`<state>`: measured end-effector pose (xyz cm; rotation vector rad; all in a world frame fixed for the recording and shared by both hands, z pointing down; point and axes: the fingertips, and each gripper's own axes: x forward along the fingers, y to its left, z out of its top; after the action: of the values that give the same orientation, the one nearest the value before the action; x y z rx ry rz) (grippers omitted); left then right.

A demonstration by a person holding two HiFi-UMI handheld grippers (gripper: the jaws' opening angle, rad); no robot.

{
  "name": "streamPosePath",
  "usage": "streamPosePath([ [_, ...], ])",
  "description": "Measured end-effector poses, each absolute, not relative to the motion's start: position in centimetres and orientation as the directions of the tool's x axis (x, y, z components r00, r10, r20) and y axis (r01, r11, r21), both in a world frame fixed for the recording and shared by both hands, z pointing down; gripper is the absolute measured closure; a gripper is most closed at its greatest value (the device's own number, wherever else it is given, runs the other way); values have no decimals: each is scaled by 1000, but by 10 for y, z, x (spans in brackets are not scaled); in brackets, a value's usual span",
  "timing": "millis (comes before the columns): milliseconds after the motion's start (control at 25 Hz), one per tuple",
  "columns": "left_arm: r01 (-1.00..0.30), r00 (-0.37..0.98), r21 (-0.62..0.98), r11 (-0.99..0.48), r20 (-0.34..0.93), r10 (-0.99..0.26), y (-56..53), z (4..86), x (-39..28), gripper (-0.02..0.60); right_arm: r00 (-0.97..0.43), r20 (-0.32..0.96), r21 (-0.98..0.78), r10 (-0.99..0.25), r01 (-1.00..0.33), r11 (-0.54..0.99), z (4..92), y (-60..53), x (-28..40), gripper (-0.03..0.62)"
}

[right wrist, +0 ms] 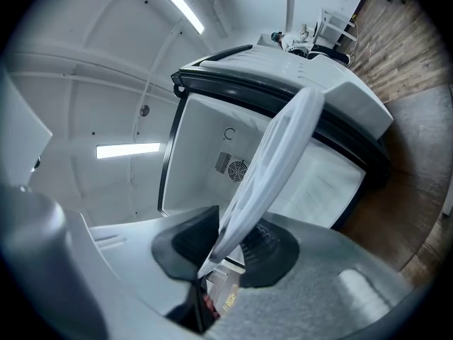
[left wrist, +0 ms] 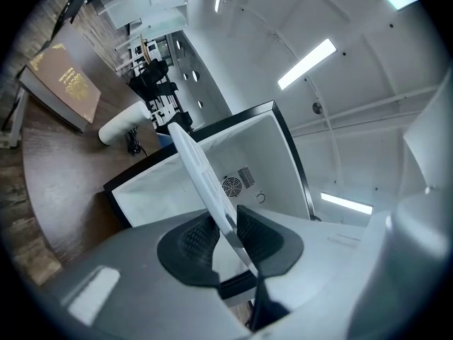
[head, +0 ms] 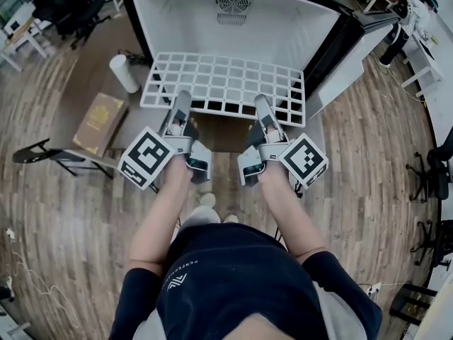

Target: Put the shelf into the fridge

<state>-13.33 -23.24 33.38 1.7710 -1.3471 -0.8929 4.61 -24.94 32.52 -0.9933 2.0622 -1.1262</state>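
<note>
A white wire grid shelf hangs level at the mouth of the open white fridge, its far edge inside the cavity. My left gripper is shut on the shelf's near edge left of the middle. My right gripper is shut on the same edge further right. In the left gripper view the shelf runs edge-on between the dark pads. In the right gripper view the shelf likewise passes between the pads, with the fridge's rear fan beyond.
The fridge door stands open to the right. A white cylinder and a brown book lie on a low dark table left of the fridge. A black frame sits at the left. Office chairs stand at the right.
</note>
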Motion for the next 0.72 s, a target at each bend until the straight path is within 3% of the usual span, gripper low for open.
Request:
streamPosePath([
  [720, -468, 211, 864, -186, -95, -973, -254, 329, -137, 495, -548, -125, -867, -827, -345, 360, 319, -271, 42, 523],
])
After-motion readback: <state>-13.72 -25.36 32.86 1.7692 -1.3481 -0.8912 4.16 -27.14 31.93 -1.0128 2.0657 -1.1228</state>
